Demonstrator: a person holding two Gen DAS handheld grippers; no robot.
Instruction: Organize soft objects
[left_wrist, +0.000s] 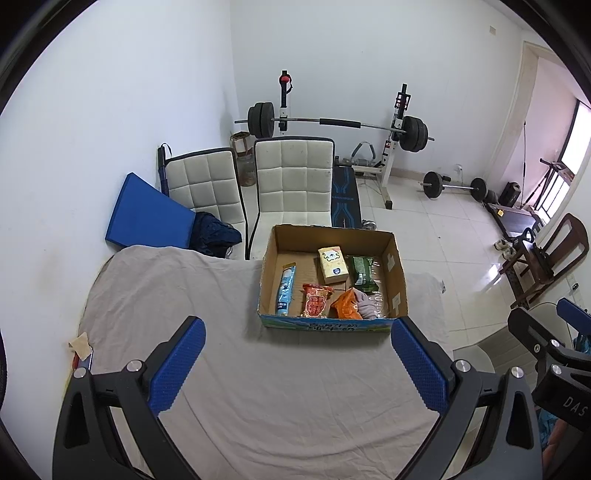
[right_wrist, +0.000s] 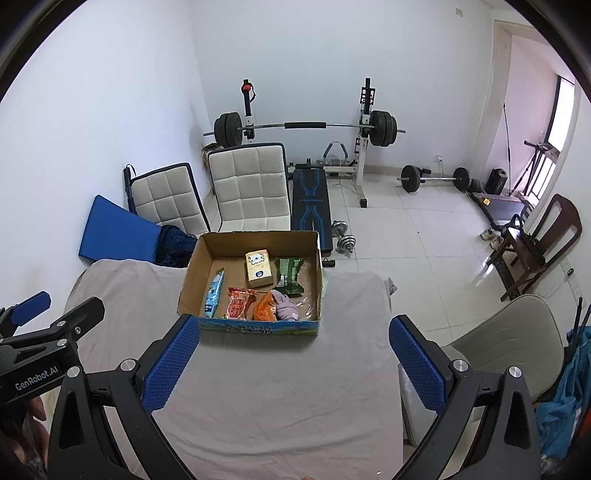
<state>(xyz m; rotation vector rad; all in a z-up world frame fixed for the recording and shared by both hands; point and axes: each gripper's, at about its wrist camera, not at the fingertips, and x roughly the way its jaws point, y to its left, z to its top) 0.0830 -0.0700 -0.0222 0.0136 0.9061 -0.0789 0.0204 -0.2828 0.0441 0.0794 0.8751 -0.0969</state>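
Note:
An open cardboard box (left_wrist: 397, 273) (right_wrist: 192, 275) stands at the far side of a table under a grey cloth (left_wrist: 258, 387) (right_wrist: 277, 387). Inside lie a blue tube pack (left_wrist: 285, 291) (right_wrist: 214, 293), a red snack bag (left_wrist: 314, 301) (right_wrist: 238, 303), an orange bag (left_wrist: 345, 304) (right_wrist: 265, 309), a pink cloth (left_wrist: 367, 307) (right_wrist: 286, 306), a yellow tissue pack (left_wrist: 333, 264) (right_wrist: 259, 268) and a green pack (left_wrist: 363, 274) (right_wrist: 289, 275). My left gripper (left_wrist: 297, 332) and right gripper (right_wrist: 293, 330) are both open and empty, held short of the box.
Two white padded chairs (left_wrist: 291, 181) (right_wrist: 247, 188) stand behind the table. A blue pad (left_wrist: 147, 214) leans on the left wall. A barbell rack and bench (left_wrist: 340, 125) stand at the back. A beige chair (right_wrist: 509, 332) is right of the table, a wooden chair (right_wrist: 535, 243) farther right.

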